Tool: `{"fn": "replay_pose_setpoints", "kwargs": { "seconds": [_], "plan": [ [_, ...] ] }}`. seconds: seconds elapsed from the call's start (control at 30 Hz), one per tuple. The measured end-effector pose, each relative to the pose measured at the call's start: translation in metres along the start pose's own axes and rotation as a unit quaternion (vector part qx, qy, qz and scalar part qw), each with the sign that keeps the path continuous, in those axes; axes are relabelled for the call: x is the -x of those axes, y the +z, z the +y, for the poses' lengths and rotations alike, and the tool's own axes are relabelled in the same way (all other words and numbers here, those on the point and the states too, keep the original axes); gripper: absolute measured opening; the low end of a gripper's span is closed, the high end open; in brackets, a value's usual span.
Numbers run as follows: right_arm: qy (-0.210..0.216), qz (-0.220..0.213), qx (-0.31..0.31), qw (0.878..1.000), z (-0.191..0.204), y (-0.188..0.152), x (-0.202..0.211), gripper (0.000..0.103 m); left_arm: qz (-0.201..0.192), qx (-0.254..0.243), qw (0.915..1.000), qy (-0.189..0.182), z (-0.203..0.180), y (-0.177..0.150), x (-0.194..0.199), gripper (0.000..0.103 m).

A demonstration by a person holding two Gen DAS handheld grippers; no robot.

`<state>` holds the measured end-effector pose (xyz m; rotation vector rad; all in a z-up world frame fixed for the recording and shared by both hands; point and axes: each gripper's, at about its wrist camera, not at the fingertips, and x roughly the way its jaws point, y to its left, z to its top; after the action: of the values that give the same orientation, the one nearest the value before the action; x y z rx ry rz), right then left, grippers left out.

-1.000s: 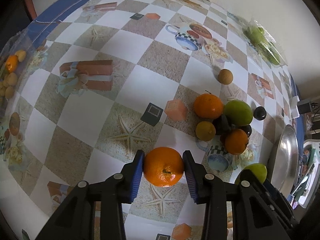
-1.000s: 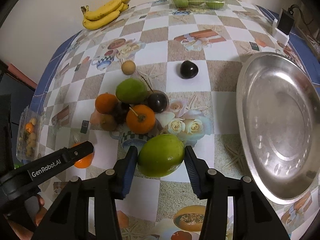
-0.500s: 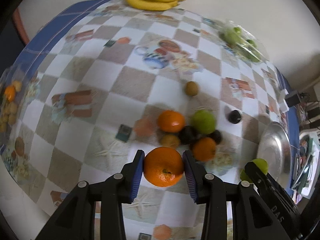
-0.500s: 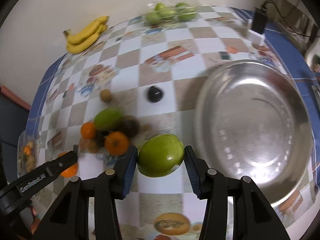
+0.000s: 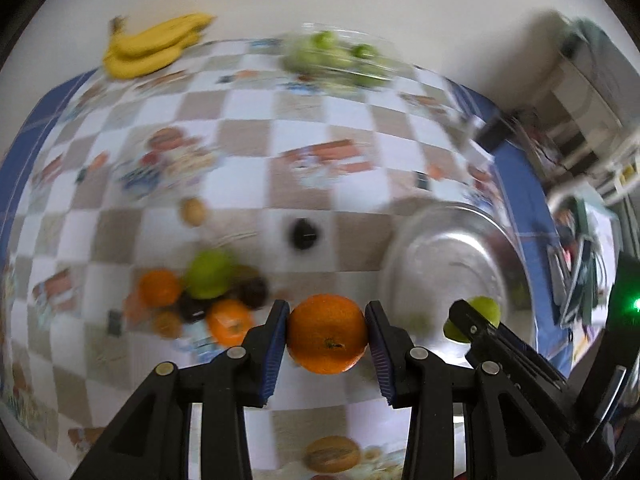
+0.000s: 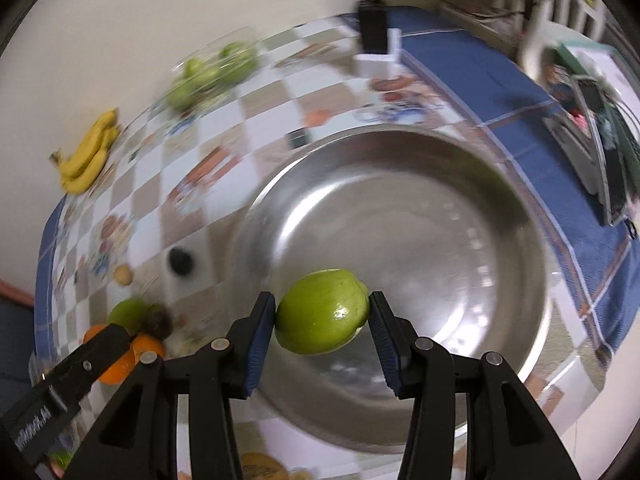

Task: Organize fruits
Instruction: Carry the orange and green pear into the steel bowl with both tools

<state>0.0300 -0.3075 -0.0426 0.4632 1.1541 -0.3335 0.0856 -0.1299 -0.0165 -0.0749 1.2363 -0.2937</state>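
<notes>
Right wrist view: right gripper [image 6: 322, 320] clamped on a green fruit [image 6: 322, 311], held above the near part of the steel bowl [image 6: 400, 216]. Left wrist view: left gripper [image 5: 328, 334] clamped on an orange [image 5: 328, 333], raised over the checkered tablecloth [image 5: 248, 148] between the blurred fruit pile [image 5: 204, 300] and the bowl. Farther back by the wall: bananas [image 5: 154, 46], a clear tray of green fruit [image 5: 340, 60], plus 1 dark fruit [image 5: 303, 233] lying alone.
</notes>
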Motion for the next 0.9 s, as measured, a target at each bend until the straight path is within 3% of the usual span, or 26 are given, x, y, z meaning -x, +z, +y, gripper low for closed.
{"fn": "replay_pose_setpoints", "kwargs": {
  "seconds": [0.4,0.9],
  "plan": [
    [-0.050,-0.018,-0.061,0.997,-0.049,0.020,-0.002,0.050,0.010,-0.085,0.9960,-0.023,-0.074,0.010,-0.043,0.042],
    [-0.067,0.008,-0.082,0.994,-0.068,0.025,-0.028,0.050,0.034,-0.097,0.9946,-0.008,-0.087,0.019,-0.091,0.042]
  ]
}}
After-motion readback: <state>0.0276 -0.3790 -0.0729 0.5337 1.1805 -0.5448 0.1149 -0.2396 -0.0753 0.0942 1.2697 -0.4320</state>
